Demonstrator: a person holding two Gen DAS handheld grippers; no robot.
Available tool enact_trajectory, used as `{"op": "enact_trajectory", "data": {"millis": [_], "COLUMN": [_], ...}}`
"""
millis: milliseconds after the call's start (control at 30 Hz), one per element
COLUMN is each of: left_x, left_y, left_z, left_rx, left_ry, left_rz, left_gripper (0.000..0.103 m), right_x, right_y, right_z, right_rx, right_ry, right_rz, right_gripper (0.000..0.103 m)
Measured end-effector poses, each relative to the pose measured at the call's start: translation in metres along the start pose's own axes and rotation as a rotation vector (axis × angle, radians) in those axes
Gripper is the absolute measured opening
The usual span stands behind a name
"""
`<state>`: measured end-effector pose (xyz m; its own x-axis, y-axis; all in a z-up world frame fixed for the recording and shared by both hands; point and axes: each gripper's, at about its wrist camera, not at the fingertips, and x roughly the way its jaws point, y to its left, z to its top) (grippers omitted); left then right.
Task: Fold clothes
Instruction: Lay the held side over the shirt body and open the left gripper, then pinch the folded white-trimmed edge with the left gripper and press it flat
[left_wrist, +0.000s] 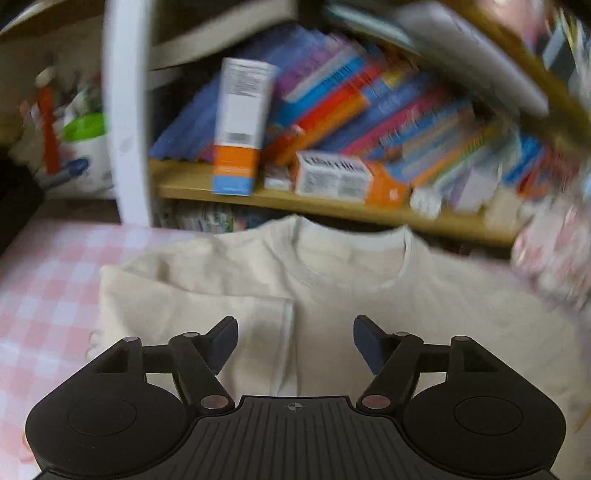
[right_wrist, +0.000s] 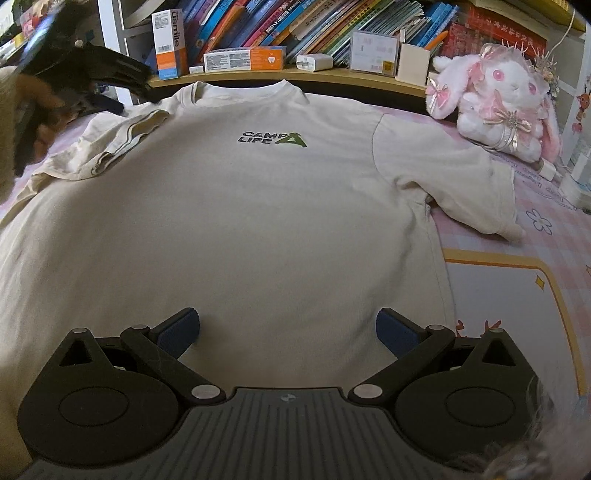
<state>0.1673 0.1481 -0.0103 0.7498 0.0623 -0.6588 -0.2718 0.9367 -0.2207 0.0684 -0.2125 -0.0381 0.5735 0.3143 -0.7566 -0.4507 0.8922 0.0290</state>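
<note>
1. The right gripper (right_wrist: 288, 328) hovers low over the T-shirt's lower front, its blue-padded jaws spread wide and holding nothing.
2. The left gripper (left_wrist: 294, 339) is likewise spread apart and empty, above the shirt's folded-in sleeve (left_wrist: 236, 317); its view is blurred.
3. The cream T-shirt (right_wrist: 236, 221) lies front-up on the pink checked cloth (right_wrist: 554, 236), collar toward the bookshelf (right_wrist: 295, 75).
4. A plush rabbit (right_wrist: 495, 99) sits beside the shirt's spread sleeve (right_wrist: 461, 177).

Place: a home bedroom
Surface: pink checked bed sheet (right_wrist: 524, 254)
Behind: wooden shelf (right_wrist: 332, 77) crowded with books (right_wrist: 314, 29)
Other: plush rabbit (right_wrist: 498, 99) on the bed
</note>
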Motion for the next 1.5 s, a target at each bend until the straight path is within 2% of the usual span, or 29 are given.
{"op": "enact_trajectory", "data": {"millis": [100,200,267,400,467,500,567,633,700,800,900,1000,1200,1333,1433,1500], "left_x": [-0.014,-0.015,-0.008,0.021,0.033,0.039,0.045,0.048,0.057,0.061,0.043,0.009,-0.022,-0.021,-0.017,-0.021], "left_y": [0.045,0.086,0.109,0.132,0.138,0.141,0.143,0.145,0.147,0.139,0.139,0.118,0.032,0.0,-0.015,-0.02], "left_z": [-0.002,0.002,0.009,0.019,0.022,0.024,0.03,0.038,0.042,0.042,0.042,0.028,-0.032,-0.061,-0.072,-0.074], "left_rx": [-0.103,-0.195,-0.251,-0.3,-0.305,-0.313,-0.293,-0.25,-0.22,-0.098,-0.099,-0.05,0.203,0.286,0.382,0.394], "left_ry": [-0.018,-0.007,0.009,0.064,0.077,0.089,0.082,0.04,0.071,0.094,0.048,-0.034,0.025,0.075,0.092,0.071], "left_rz": [0.109,0.179,0.184,0.125,0.1,0.078,0.087,0.155,0.166,0.196,0.253,0.144,0.02,0.047,0.154,0.195], "left_gripper": [0.067,0.052,0.05,0.048,0.027,0.0,0.0,0.0,0.0,0.01,0.01,0.01,0.01,0.012,0.015,0.015], "right_x": [0.001,0.001,0.001,0.001,0.001,0.0,0.0,-0.001,-0.001,-0.002,-0.002,-0.002,-0.001,-0.002,-0.004,-0.005], "right_y": [0.001,0.002,0.002,0.003,0.003,0.004,0.005,0.006,0.007,0.008,0.009,0.01,0.01,0.009,0.008,0.007], "right_z": [-0.001,-0.001,-0.001,-0.001,0.0,-0.001,-0.001,-0.002,-0.002,-0.003,-0.003,-0.003,-0.003,-0.005,-0.007,-0.008], "right_rx": [0.004,0.009,0.012,0.022,0.031,0.037,0.05,0.062,0.074,0.09,0.097,0.101,0.1,0.094,0.085,0.077], "right_ry": [-0.006,-0.008,-0.004,0.009,0.017,0.018,0.022,0.025,0.029,0.034,0.035,0.035,0.025,0.02,0.012,0.008], "right_rz": [-0.006,-0.013,-0.018,-0.029,-0.039,-0.045,-0.055,-0.066,-0.077,-0.092,-0.099,-0.104,-0.102,-0.093,-0.081,-0.073], "right_gripper": [0.103,0.103,0.103,0.103,0.103,0.103,0.103,0.103,0.103,0.103,0.103,0.103,0.103,0.103,0.103,0.103]}}
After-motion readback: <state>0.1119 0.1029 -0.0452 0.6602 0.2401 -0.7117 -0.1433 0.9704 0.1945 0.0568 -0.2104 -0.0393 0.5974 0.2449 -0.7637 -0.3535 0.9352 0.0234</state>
